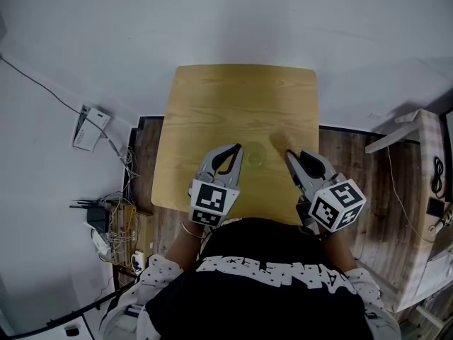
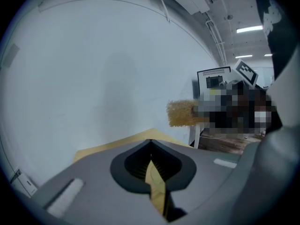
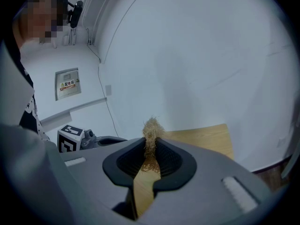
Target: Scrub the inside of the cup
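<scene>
we see the left gripper (image 1: 238, 149) with its jaws pressed together and nothing between them, just beside a faint clear cup (image 1: 255, 154) on the wooden table (image 1: 212, 98). the right gripper (image 1: 289, 155) pinches a tan fibrous scrub sponge (image 1: 279, 141) close to the cup's right side.

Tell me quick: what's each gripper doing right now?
Left gripper: jaws closed, nothing seen between them.
Right gripper: jaws closed on a tan scrubber.
</scene>
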`<state>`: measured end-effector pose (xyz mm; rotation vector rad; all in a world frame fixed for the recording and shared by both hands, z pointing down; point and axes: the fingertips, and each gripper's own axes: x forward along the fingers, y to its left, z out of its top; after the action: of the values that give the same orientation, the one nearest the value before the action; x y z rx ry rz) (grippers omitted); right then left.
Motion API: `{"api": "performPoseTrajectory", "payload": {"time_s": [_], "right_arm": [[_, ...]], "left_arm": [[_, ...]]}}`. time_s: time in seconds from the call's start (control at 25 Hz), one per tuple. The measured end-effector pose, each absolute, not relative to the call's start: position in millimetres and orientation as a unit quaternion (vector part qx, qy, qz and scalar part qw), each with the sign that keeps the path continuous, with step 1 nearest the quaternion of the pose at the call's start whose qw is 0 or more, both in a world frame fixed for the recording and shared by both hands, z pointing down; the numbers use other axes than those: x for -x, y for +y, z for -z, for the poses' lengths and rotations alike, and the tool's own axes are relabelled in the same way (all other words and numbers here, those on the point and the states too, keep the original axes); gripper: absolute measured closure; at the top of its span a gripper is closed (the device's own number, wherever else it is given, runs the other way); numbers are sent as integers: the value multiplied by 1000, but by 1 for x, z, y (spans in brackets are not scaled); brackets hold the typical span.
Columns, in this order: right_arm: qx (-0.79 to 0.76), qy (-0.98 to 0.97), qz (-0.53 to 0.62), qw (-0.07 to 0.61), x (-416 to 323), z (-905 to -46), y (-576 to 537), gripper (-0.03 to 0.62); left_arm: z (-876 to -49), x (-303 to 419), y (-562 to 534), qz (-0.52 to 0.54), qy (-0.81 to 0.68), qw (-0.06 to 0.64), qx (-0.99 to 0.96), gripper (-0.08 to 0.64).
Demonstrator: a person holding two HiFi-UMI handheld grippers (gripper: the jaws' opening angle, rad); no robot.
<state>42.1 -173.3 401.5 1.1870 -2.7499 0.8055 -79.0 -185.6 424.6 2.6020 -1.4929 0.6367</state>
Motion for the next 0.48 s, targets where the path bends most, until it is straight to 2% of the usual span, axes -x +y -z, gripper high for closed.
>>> {"api": "performPoseTrajectory", "payload": {"time_s": [0.48], "right_arm": [[-387, -885, -257, 20, -46, -400, -169, 518]], "left_arm": [[-421, 74, -182, -205, -483, 35, -851, 558]]}}
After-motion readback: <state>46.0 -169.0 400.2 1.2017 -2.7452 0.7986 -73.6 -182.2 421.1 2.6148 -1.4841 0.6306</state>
